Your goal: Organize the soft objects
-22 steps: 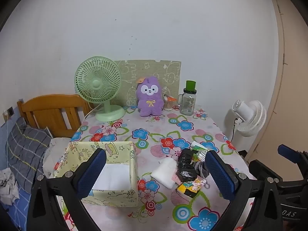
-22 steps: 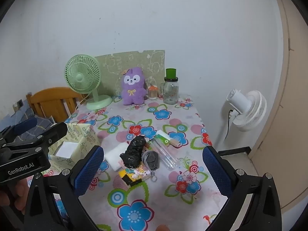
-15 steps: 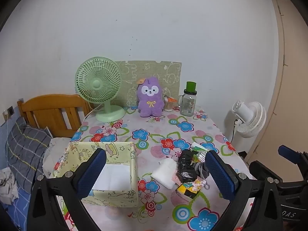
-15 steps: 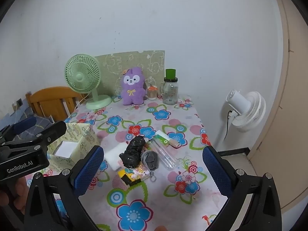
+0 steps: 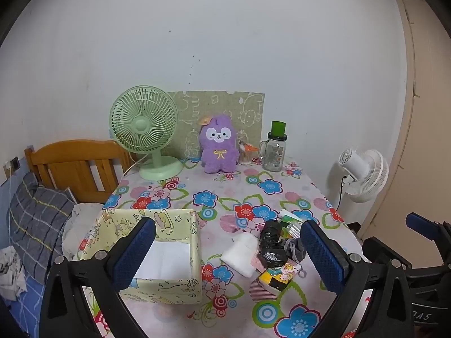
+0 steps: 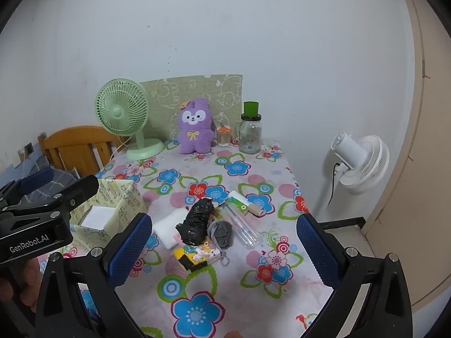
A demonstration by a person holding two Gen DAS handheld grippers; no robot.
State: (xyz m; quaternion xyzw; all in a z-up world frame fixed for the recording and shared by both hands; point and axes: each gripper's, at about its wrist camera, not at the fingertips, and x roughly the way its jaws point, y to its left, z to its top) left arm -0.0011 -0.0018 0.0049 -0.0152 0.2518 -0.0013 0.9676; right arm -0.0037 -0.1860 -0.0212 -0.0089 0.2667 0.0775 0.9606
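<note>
A pile lies mid-table: a white soft pack point(image 5: 239, 253) point(image 6: 169, 226), a crumpled black bag point(image 5: 270, 246) point(image 6: 197, 221), a grey cloth pouch point(image 6: 221, 232), a yellow-black packet point(image 6: 196, 257) and clear tubes point(image 6: 242, 226). A pale yellow open box point(image 5: 166, 256) point(image 6: 118, 208) stands left of the pile. A purple plush point(image 5: 218, 148) point(image 6: 195, 129) sits at the back. My left gripper point(image 5: 228, 253) is open and empty, above the front of the table. My right gripper point(image 6: 224, 250) is open and empty, near the front edge.
A green desk fan point(image 5: 146, 135) and a glass jar with a green lid point(image 5: 274, 152) stand at the back. A wooden headboard point(image 5: 76, 166) and bedding lie left of the table. A white floor fan point(image 5: 363, 174) stands to the right.
Both views have shifted very slightly; both grippers stay open and nothing on the table has moved.
</note>
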